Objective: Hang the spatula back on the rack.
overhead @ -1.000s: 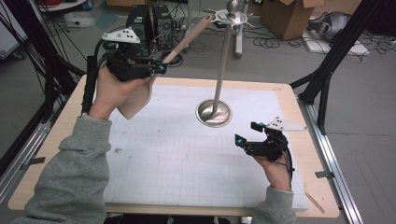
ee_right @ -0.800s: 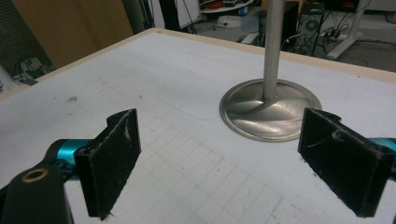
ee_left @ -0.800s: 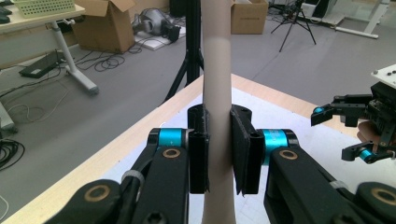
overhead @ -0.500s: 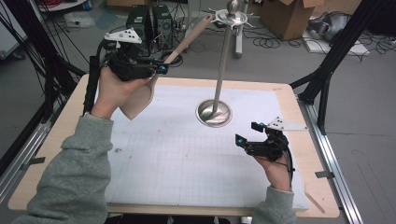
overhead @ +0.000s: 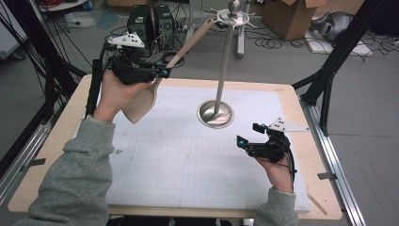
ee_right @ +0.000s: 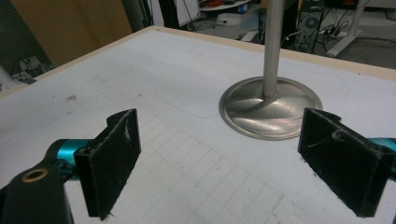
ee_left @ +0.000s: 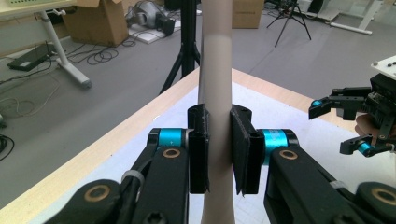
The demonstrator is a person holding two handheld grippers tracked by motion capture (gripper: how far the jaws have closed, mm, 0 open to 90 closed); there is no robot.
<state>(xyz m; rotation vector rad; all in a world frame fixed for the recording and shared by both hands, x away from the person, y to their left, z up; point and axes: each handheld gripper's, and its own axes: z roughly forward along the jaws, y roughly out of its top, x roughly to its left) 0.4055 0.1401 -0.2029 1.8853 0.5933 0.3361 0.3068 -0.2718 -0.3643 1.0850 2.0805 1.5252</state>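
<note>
The left gripper (overhead: 160, 73) stays clamped on the wooden spatula (overhead: 141, 101), whose handle tip reaches toward one o'clock, to the hook ring atop the metal stand (overhead: 215, 114). Nothing has shifted; hanging seems imminent. The right gripper (overhead: 249, 134) idles wide, empty, at four o'clock of the stand base.

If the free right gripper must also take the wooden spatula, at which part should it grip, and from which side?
Probably the bare handle stretch between the left gripper and the rack top. The wooden spatula slants up toward the metal stand, and that stretch is slim enough for the jaws. The right gripper, open, should come from the stand's side, jaws across the handle. The blade is too broad and lies against the hand.
</note>
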